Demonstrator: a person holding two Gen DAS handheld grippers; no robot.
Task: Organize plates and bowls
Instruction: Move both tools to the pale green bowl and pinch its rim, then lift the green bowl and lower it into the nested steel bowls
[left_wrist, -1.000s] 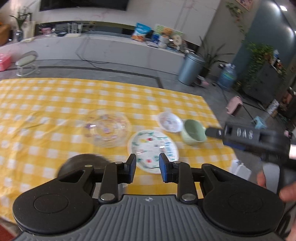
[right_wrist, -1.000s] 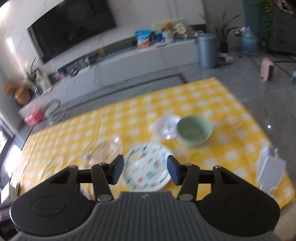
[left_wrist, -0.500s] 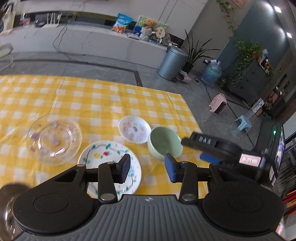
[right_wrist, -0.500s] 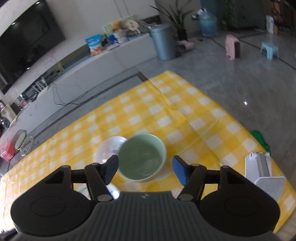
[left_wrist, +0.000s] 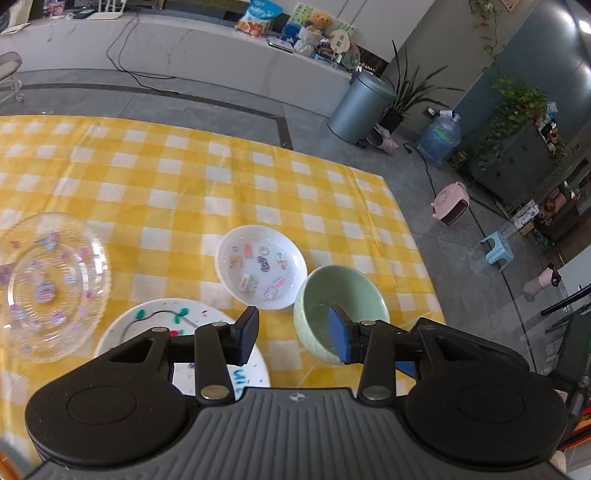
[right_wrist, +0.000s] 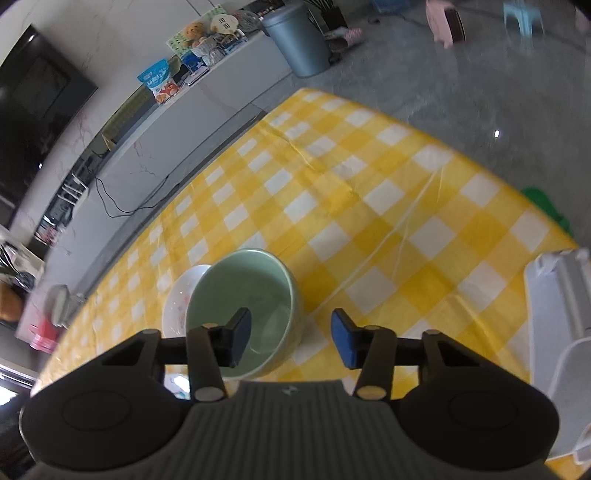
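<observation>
Green bowl on the checked cloth, touching the white bowl. Right gripper just closing, astride the near wall, not yet clenched; left gripper open, empty. Best seat deeper, then squeeze gently.

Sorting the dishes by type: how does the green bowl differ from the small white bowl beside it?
The green bowl is plain pale green; the white bowl has small coloured pictures inside. The green bowl is deeper with steeper walls; the white bowl is shallow. Both stand upright and empty on the yellow checked tablecloth, close together.
</observation>
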